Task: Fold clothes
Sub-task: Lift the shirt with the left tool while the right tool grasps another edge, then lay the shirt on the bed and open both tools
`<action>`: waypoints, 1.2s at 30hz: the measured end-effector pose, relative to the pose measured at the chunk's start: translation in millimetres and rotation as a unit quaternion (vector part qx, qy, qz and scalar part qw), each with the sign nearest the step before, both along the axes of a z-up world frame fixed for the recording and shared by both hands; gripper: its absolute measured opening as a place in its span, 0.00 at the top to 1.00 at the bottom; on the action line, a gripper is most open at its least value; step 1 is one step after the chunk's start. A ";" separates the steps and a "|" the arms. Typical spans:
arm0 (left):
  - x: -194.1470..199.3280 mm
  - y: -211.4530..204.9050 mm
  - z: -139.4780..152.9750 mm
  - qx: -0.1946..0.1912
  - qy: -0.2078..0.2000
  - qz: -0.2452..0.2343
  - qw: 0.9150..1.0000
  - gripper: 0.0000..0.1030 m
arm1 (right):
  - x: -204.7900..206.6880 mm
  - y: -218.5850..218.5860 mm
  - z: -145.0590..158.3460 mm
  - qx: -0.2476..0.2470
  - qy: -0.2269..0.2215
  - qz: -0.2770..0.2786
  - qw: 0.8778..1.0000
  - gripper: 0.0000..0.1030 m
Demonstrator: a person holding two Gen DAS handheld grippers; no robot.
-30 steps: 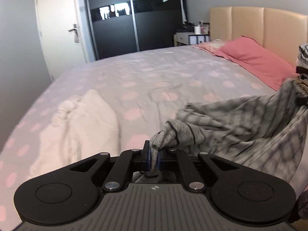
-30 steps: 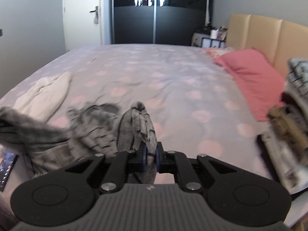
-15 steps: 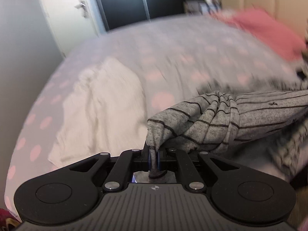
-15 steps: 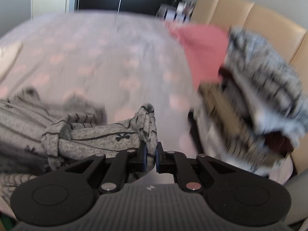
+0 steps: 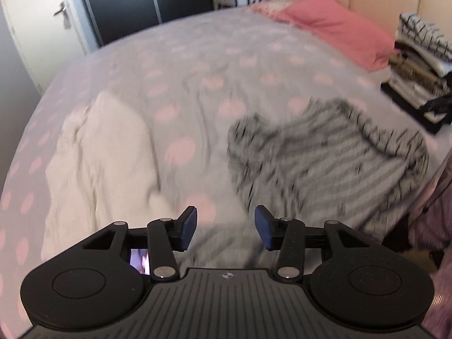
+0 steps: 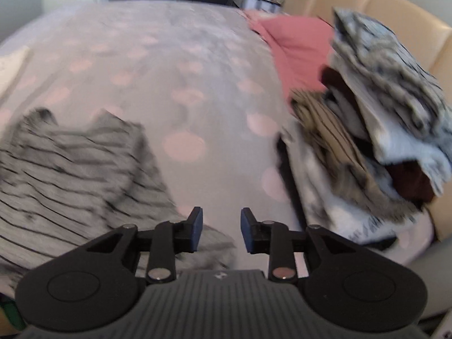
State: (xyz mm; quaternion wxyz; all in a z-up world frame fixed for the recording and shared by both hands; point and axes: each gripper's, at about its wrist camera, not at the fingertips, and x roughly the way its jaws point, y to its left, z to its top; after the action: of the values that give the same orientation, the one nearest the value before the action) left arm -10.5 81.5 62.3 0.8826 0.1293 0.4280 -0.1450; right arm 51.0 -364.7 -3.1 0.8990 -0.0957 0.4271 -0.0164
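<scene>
A grey garment with thin black stripes lies spread on the bed, blurred by motion; the right wrist view shows the same striped garment at the left. My left gripper hovers above the garment's near left edge, its jaws opening with nothing between them. My right gripper is over the garment's near right corner, its jaws opening as well, and no cloth is pinched in them. A crumpled cream garment lies on the bed to the left.
The bed has a grey cover with pink dots. A pink pillow lies by the beige headboard. A tall stack of folded clothes stands at the right edge of the bed. A dark wardrobe and a white door are at the back.
Both grippers were shut on the striped garment, holding it stretched between them; now both have let go and their jaws stand apart, and the garment lies flat on the bed.
</scene>
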 end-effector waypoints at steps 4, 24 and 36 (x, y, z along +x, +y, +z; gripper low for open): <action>40.9 -28.4 -2.2 -0.017 -0.001 -0.020 1.000 0.58 | 18.8 25.1 -2.8 0.029 0.003 0.052 0.998 0.63; 143.0 -79.0 -148.3 0.017 0.089 -0.003 0.996 0.83 | 95.6 99.3 -86.3 0.007 0.080 0.148 0.986 0.89; 165.0 -5.0 -132.4 0.007 0.064 0.107 0.992 0.97 | 110.2 33.1 -83.5 -0.002 0.065 0.018 0.998 0.94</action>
State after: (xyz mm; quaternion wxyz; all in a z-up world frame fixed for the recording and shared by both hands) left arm 154.5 76.4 -70.0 0.8629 0.0794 0.4960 -0.0548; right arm 161.2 -331.6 -86.6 0.8694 -0.1057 0.4827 0.0055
